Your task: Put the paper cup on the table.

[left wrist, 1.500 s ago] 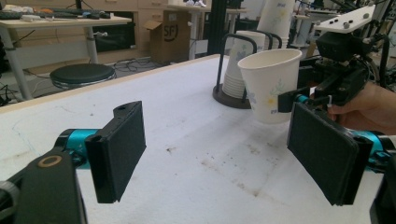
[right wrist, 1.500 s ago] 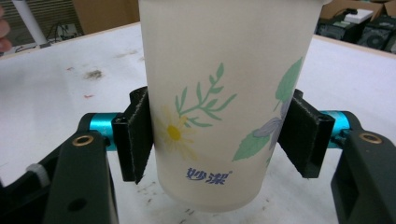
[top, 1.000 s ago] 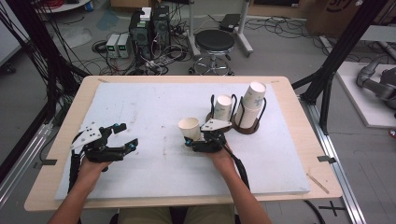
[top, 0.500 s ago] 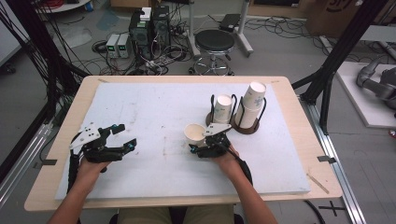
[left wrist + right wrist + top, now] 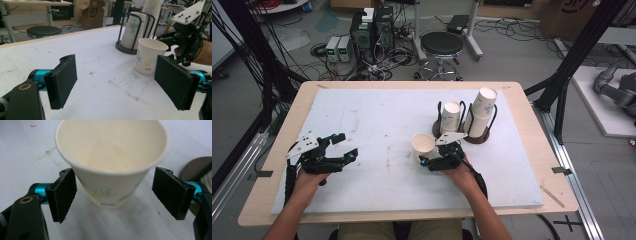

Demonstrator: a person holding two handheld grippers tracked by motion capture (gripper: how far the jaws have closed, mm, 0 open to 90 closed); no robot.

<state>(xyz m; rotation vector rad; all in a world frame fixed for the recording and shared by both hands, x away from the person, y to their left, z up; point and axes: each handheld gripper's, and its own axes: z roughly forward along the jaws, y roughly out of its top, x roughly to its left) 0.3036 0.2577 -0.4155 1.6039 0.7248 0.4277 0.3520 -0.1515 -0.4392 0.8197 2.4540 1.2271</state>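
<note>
A white paper cup [image 5: 423, 143] [image 5: 112, 162] with a floral print stands upright on the white mat. It sits between the jaws of my right gripper [image 5: 429, 155] [image 5: 112, 195]. Those jaws have just been opening, and a gap shows between each pad [image 5: 63, 195] and the cup wall. My left gripper [image 5: 346, 146] [image 5: 120, 82] rests at the mat's left side, open and empty. In the left gripper view the cup [image 5: 148, 56] stands ahead on the right, with the right gripper [image 5: 187, 37] behind it.
A dark wire cup holder [image 5: 463, 136] [image 5: 125, 47] stands just behind the right gripper, carrying two stacks of paper cups [image 5: 451, 116] [image 5: 482, 107]. The mat [image 5: 382, 115] lies on a wooden table [image 5: 532, 130]. A stool and cables sit on the floor beyond.
The right gripper carried the cup slightly right and toward me, then its jaws opened off it; the cup now stands free. The left gripper has stayed put.
</note>
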